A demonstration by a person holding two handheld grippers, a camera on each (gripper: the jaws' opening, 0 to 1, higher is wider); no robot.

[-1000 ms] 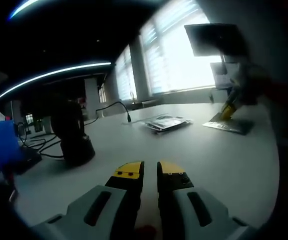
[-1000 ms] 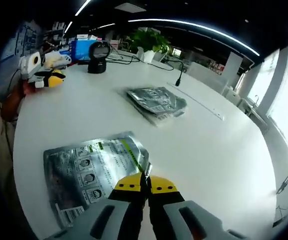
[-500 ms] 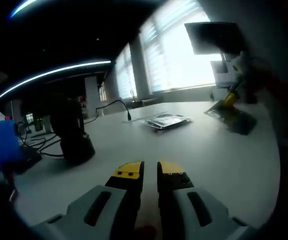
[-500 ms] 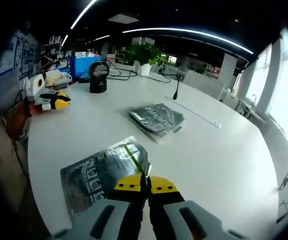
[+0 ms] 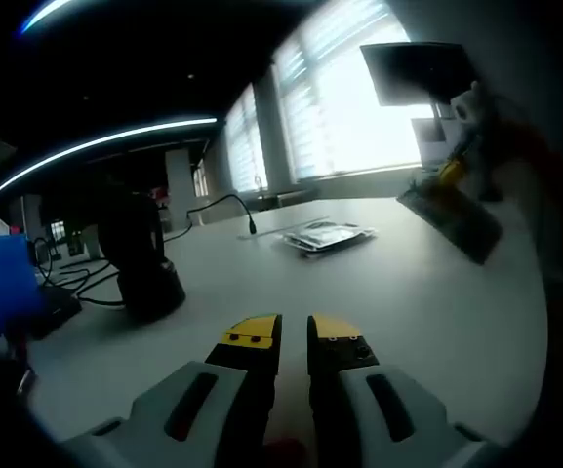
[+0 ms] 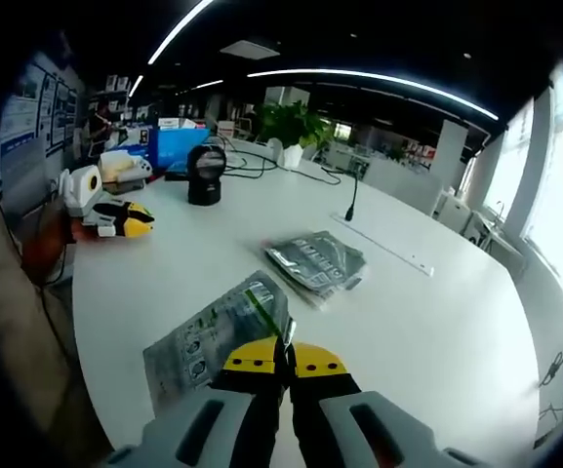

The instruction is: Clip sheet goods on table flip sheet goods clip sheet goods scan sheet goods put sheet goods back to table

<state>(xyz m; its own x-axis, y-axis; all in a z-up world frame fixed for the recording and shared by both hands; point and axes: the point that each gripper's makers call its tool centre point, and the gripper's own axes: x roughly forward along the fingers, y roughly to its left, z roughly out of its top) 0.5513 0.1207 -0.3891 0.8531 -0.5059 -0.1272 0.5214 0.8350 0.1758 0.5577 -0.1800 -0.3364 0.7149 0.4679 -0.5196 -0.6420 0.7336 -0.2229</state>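
Right gripper view puts the sheet goods pouch (image 6: 218,334) at lower centre, its near corner pinched between the yellow tips of the right gripper (image 6: 283,359), which is clenched on it, and the foil face tilts up off the worktop (image 6: 437,322) instead of lying flat. We judge that the first clip is done and the flip is in hand. Next we need to turn the pouch over, take a fresh hold and carry it toward the black scanner (image 6: 205,174) in the upper left of that view, barcode side facing it.

Left gripper view shows the same pouch (image 5: 454,216) at upper right, lifted and slanted. At bottom centre the left gripper (image 5: 294,338) grasps nothing, its yellow tips nearly together with a slim gap.

Near the middle of the right gripper view, a stack of further pouches (image 6: 317,261) lies on the worktop. A blue box (image 6: 176,146) stands behind the scanner; we cannot tell what it holds.
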